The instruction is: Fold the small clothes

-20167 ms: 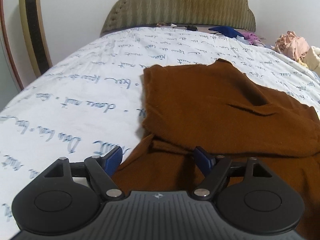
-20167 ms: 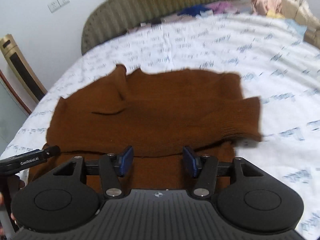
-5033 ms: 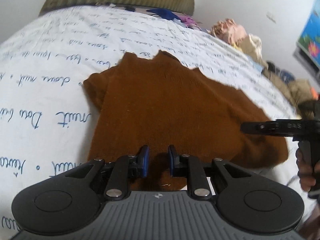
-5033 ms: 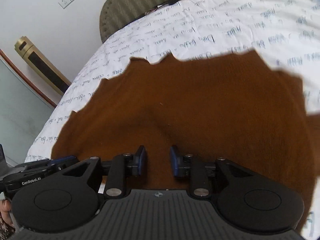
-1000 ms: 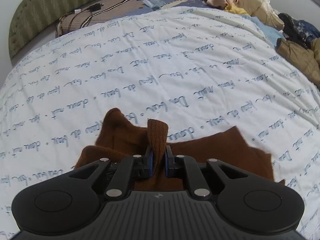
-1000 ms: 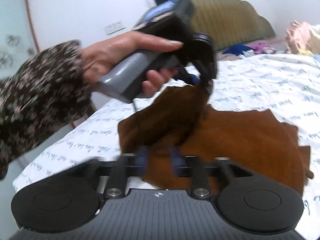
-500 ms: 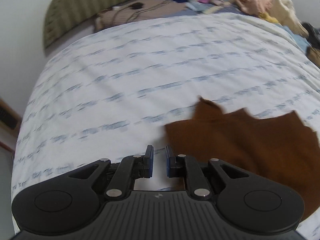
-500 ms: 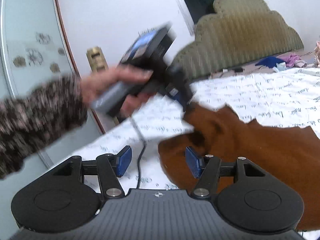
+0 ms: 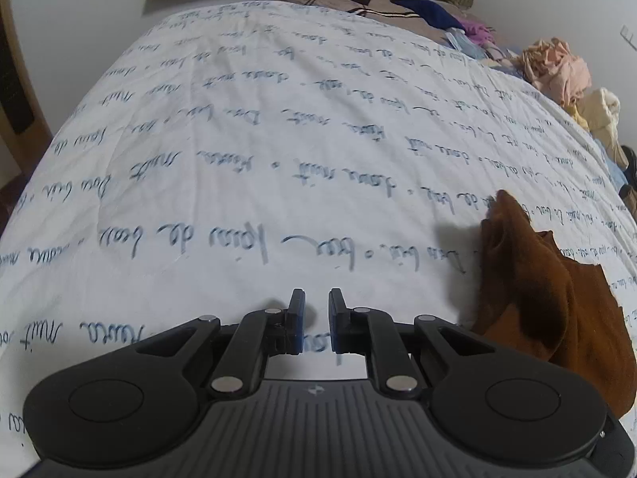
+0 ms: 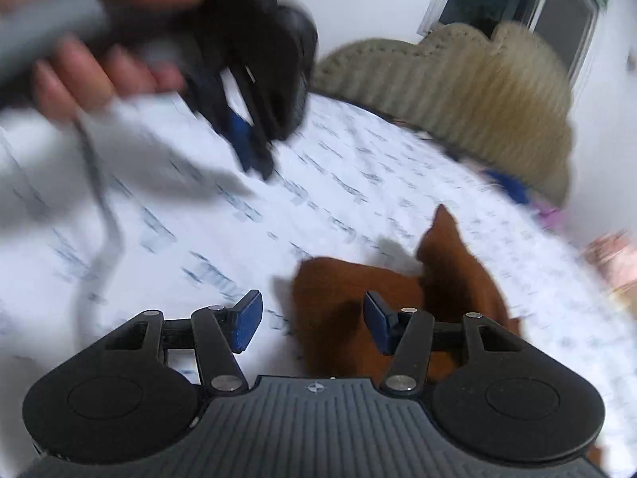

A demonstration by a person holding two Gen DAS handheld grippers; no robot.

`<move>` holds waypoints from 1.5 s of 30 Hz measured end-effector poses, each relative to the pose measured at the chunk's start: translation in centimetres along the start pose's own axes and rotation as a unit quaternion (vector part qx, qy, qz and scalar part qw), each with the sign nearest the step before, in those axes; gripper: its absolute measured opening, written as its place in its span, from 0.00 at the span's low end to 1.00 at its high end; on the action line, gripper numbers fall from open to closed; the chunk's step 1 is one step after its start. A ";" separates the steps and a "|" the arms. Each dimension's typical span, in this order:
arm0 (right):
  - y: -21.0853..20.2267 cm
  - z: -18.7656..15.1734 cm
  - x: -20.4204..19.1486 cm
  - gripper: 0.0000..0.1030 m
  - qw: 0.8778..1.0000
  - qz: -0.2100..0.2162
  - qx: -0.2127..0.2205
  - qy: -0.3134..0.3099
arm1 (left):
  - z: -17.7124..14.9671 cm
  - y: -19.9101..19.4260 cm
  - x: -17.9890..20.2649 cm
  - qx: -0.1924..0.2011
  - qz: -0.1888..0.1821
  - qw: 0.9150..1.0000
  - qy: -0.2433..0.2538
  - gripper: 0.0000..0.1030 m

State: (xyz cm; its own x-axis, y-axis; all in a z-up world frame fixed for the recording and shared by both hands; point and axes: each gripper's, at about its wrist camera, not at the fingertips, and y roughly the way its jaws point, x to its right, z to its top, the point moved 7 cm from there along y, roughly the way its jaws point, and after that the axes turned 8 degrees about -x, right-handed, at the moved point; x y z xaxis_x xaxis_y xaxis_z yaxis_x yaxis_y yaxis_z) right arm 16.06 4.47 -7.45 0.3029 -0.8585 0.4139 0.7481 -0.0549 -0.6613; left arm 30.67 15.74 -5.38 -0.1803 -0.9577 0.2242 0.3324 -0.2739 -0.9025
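While brown garment (image 9: 549, 298) lies bunched on script-printed bedsheet (image 9: 239, 159), left gripper (image 9: 316, 320) hovers beside it – jaws nearly shut, empty; right gripper (image 10: 312, 322) over garment edge – jaws closing, gripping nothing

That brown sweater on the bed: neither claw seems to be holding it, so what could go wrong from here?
The brown sweater lies bunched with a corner poking up, so the fold may slump. The right gripper has its jaws closing over the sweater's edge; it could snag one layer and drag the bundle apart. The left gripper, nearly shut and empty, is over bare bedsheet, too far aside to steady the cloth.
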 end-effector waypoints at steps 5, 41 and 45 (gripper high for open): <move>3.0 -0.8 -0.1 0.16 0.999 -0.033 -0.026 -0.005 | -0.9 1.1 -1.2 -0.014 -0.036 0.999 -0.028 0.12; -11.6 -18.7 29.6 0.07 0.867 0.065 0.143 0.474 | 0.7 3.5 33.5 0.040 -0.148 0.984 0.094 0.13; -10.5 -23.8 30.4 0.07 0.846 0.059 0.088 0.523 | -2.2 5.2 35.6 0.004 -0.132 0.983 0.131 0.13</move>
State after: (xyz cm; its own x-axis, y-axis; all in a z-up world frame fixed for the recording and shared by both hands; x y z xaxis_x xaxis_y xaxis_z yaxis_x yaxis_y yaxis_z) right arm 3.36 -33.18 -2.83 -0.2370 -0.8390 -0.4898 0.8532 0.0614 -0.5179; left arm 23.92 -19.59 -2.90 -0.4928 -0.7983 0.3464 0.2502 -0.5112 -0.8222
